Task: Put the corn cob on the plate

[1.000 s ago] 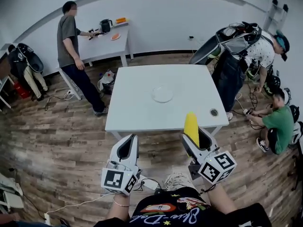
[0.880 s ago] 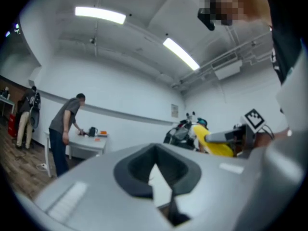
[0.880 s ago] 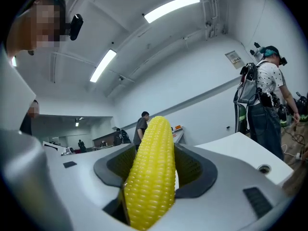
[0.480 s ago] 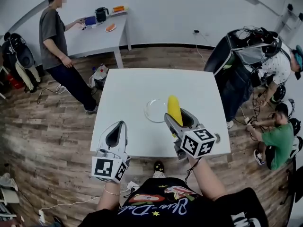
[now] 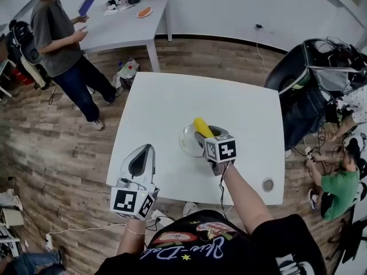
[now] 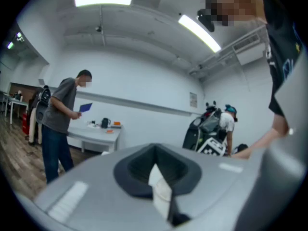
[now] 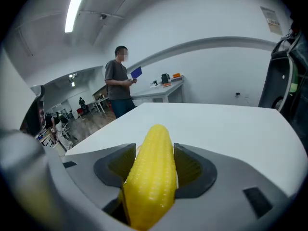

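My right gripper [image 5: 205, 134] is shut on a yellow corn cob [image 5: 202, 126], which juts out past the jaws over a clear glass plate [image 5: 187, 142] on the white table [image 5: 246, 119]. In the right gripper view the corn cob [image 7: 153, 172] fills the gap between both jaws, pointing out across the table [image 7: 216, 124]. I cannot tell whether the cob touches the plate. My left gripper [image 5: 141, 155] hangs at the table's near left edge, shut with nothing in it. The left gripper [image 6: 155, 177] shows closed jaws.
A small round hole cap [image 5: 268, 184] sits near the table's front right corner. A person [image 5: 60, 33] stands at the far left beside a second table [image 5: 123, 24] with a kettle and small items. More people and bags crowd the right side [image 5: 330, 96].
My right gripper has carried the corn cob forward from the table's near edge to over the plate. The head view has moved closer to the table. The left gripper stayed low at the left.
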Demonstrator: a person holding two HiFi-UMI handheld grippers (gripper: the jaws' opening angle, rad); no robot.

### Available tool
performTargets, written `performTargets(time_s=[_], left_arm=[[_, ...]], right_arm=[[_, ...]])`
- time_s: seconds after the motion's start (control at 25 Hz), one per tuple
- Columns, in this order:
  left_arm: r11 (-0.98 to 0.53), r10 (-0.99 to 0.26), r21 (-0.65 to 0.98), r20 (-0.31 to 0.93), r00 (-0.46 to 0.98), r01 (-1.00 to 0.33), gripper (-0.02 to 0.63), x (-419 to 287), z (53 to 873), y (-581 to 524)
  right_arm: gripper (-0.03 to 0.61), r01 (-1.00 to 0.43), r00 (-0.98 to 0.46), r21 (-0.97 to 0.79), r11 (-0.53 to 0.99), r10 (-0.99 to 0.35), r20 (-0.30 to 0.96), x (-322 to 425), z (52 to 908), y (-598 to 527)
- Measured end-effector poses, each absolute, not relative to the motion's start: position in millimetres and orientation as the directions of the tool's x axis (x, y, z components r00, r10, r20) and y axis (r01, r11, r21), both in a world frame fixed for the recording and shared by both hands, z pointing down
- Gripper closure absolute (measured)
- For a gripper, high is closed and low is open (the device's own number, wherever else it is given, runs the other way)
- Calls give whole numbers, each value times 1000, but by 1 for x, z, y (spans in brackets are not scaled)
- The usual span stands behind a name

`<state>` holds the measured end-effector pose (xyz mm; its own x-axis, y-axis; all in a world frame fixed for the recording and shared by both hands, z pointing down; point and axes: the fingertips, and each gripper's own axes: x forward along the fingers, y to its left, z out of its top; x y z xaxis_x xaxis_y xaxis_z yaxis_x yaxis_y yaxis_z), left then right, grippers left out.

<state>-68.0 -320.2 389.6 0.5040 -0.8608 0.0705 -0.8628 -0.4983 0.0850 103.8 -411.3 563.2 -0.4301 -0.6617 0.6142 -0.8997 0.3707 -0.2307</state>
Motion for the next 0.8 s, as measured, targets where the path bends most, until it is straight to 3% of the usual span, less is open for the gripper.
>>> performTargets(time_s=[0.32, 0.8], left_arm=[[-462, -878, 86, 98, 469, -883, 617, -85, 396, -323], [-433, -890, 111, 106, 444, -894, 617, -99, 394, -301]], right_arm=[[328, -891, -443, -237, 386, -634, 634, 83, 590, -421], [328, -865, -358, -20, 502, -588, 725, 73, 604, -412]])
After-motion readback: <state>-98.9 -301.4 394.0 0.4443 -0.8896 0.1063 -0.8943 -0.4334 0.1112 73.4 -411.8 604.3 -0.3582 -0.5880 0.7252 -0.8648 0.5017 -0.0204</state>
